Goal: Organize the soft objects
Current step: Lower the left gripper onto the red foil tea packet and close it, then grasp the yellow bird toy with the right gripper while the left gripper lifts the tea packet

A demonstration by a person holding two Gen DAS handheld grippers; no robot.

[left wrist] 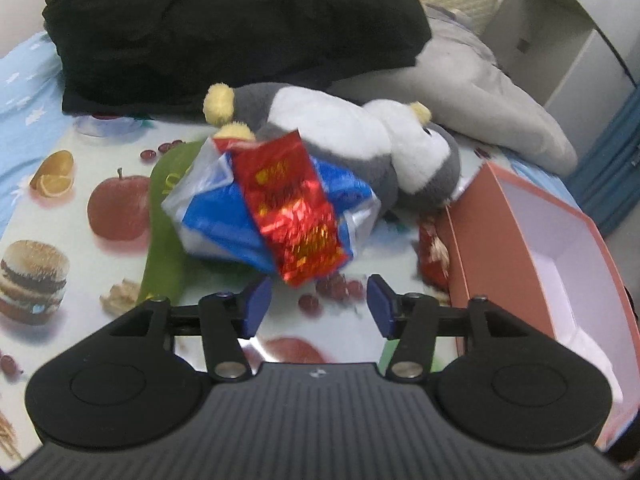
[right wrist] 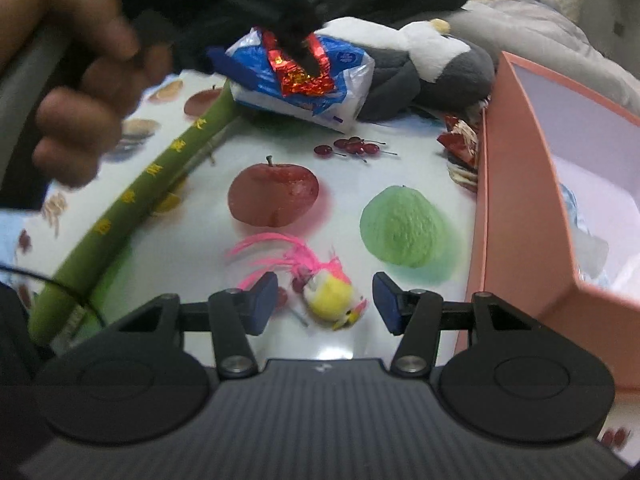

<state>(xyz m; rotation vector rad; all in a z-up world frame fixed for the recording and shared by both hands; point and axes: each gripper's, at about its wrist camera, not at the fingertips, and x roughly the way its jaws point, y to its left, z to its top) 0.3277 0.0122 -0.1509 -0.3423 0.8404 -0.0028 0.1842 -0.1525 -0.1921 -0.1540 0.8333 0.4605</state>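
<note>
Right wrist view: the right gripper [right wrist: 325, 300] tilts down, jaws apart around (not touching) a fluffy yellow-and-pink toy bird [right wrist: 332, 300]; the left gripper [left wrist: 316, 304] is open, holding nothing.

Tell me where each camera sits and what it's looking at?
Left wrist: on the left gripper, looking down at a red packet on a blue bag; only its open fingers show.
Right wrist: on the right gripper, looking down at a feathered toy; its open fingers and a hand show.
Shared: packet, bag, plush penguin, pink box.
</note>
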